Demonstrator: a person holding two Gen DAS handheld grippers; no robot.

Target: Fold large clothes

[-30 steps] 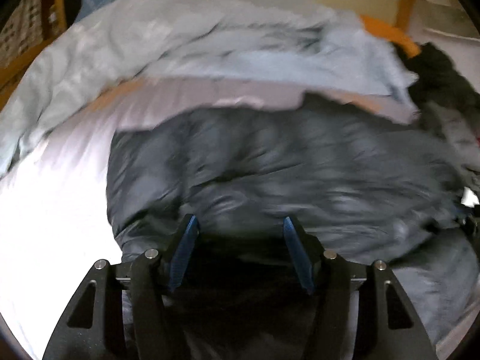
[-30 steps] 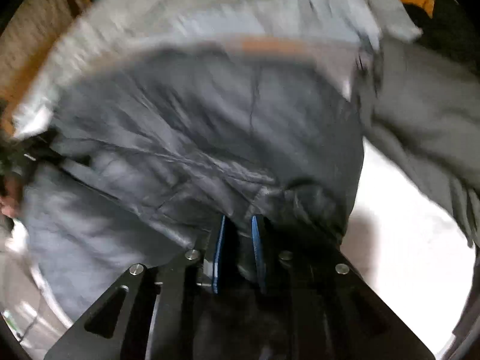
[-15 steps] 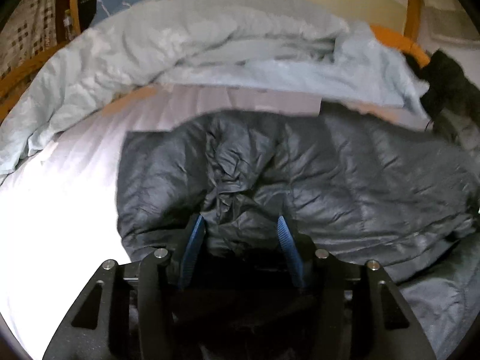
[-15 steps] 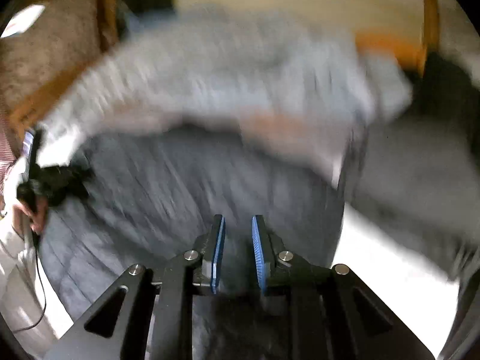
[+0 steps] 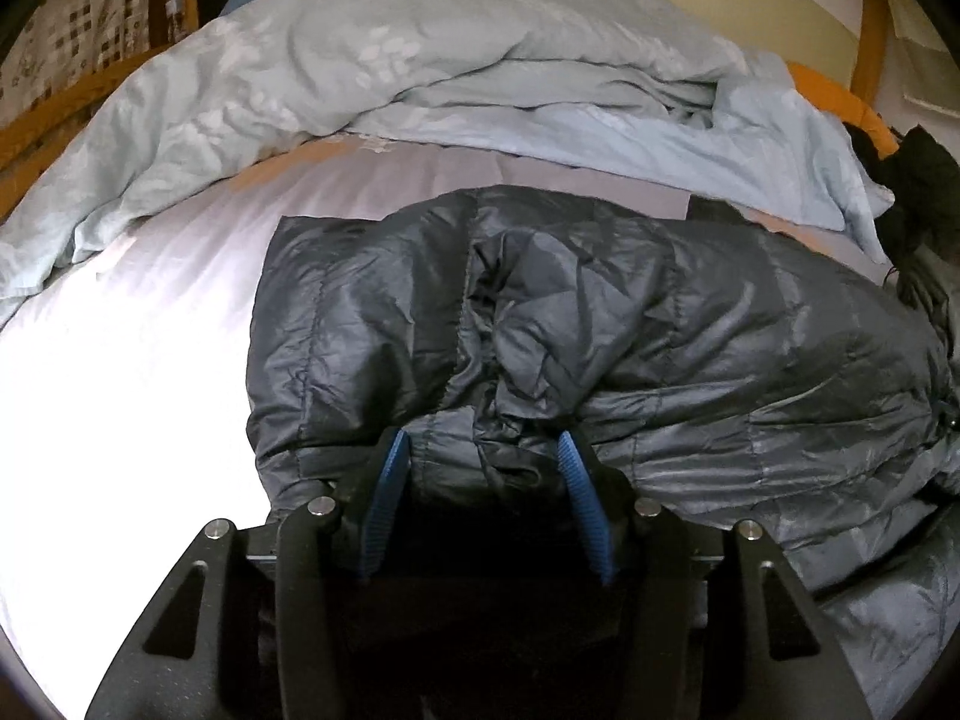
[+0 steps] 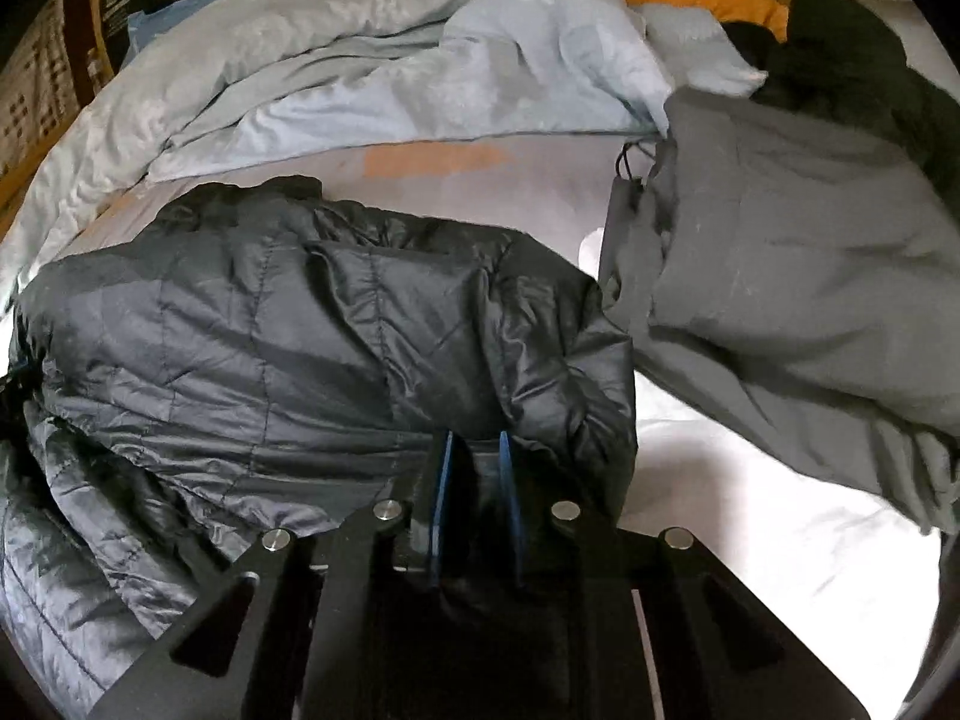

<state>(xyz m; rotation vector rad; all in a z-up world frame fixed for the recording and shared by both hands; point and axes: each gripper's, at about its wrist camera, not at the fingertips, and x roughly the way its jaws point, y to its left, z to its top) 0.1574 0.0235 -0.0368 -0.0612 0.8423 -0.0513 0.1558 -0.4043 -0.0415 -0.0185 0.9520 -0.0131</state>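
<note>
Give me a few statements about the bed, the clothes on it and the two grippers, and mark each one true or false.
1. The dark quilted jacket lies on the white sheet. True.
2. The right gripper stands wide open with nothing between its pads. False: its pads are close together with a fold of the jacket between them.
3. A light blue duvet is bunched up behind the jacket. True.
4. The grey garment lies to the left of the jacket in the right wrist view. False: it lies to the right.
5. The left gripper has jacket fabric between its pads. True.
</note>
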